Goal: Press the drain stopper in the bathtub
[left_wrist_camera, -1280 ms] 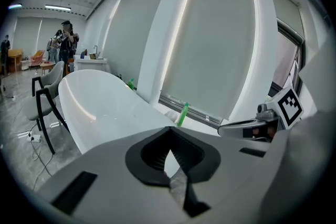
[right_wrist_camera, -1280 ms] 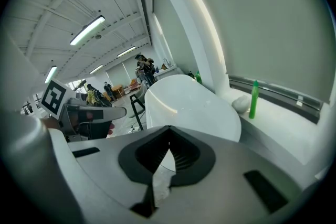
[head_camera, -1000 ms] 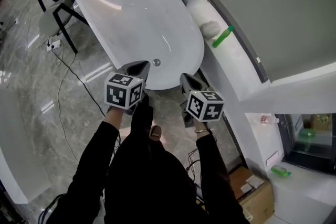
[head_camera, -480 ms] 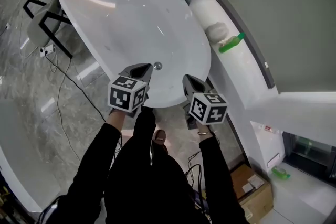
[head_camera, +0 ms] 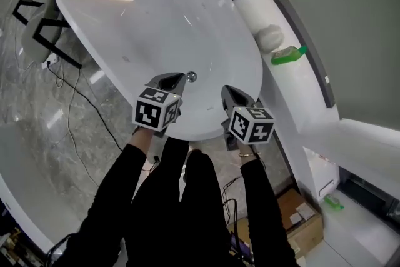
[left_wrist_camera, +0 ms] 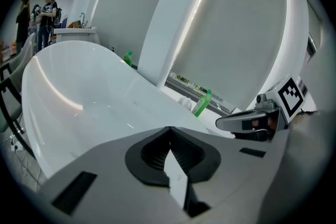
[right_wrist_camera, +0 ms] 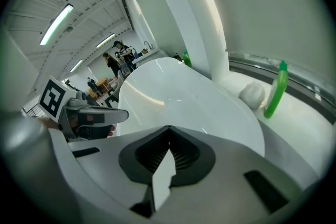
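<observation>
The white oval bathtub fills the upper head view. Its small round metal drain stopper sits on the tub floor near the near end. My left gripper hovers over the near rim, its tip just left of the stopper in this view, jaws shut on nothing. My right gripper hangs to the right over the rim, also shut and empty. In the left gripper view the shut left gripper hides the stopper, and the right gripper shows beside it. The right gripper view shows its own shut tips above the tub.
A green bottle and a white round object lie on the ledge right of the tub. A black-framed chair and a floor cable are at the left. A cardboard box sits lower right. People stand far off.
The person has stepped closer to the tub. Both grippers have moved forward over its near rim, the left tip now next to the stopper in the head view. Both stay shut.
</observation>
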### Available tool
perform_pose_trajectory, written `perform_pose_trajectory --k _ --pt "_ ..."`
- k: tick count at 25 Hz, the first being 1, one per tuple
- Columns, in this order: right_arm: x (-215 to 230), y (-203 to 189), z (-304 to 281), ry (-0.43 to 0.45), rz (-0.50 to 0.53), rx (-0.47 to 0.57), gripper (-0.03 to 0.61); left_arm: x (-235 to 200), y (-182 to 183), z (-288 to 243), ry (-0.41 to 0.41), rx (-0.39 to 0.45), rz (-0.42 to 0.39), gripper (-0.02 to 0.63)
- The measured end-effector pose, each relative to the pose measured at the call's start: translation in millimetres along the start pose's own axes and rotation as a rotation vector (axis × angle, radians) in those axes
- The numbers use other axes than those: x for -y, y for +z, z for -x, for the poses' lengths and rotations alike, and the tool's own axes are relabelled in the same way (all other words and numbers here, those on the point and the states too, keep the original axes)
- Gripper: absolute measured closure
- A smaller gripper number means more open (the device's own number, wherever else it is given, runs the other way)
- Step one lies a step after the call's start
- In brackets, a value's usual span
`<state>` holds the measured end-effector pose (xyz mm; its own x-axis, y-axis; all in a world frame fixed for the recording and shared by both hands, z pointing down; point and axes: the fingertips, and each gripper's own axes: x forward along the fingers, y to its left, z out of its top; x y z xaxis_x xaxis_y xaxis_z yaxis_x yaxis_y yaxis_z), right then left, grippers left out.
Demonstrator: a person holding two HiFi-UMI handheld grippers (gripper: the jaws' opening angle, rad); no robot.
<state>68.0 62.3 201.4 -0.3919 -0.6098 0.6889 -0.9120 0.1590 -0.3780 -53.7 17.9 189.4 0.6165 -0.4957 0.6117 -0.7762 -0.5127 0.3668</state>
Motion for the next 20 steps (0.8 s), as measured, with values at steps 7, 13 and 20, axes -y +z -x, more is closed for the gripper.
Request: perform_pose_trajectory --k 7,13,20 --pt "15 -11 -41 0.001 -0.001 -0.053 0.577 -21 -19 -34 0.000 -0.047 0.015 0.606" --pt "36 -30 -78 0.012 -0.008 -0.091 0.577 -39 -40 -74 0.004 -0.071 0.015 0.606" --pt "57 -59 -116 0.026 -0.050 -0.120 0.577 -59 -77 -116 0.037 -0.107 0.029 0.606"
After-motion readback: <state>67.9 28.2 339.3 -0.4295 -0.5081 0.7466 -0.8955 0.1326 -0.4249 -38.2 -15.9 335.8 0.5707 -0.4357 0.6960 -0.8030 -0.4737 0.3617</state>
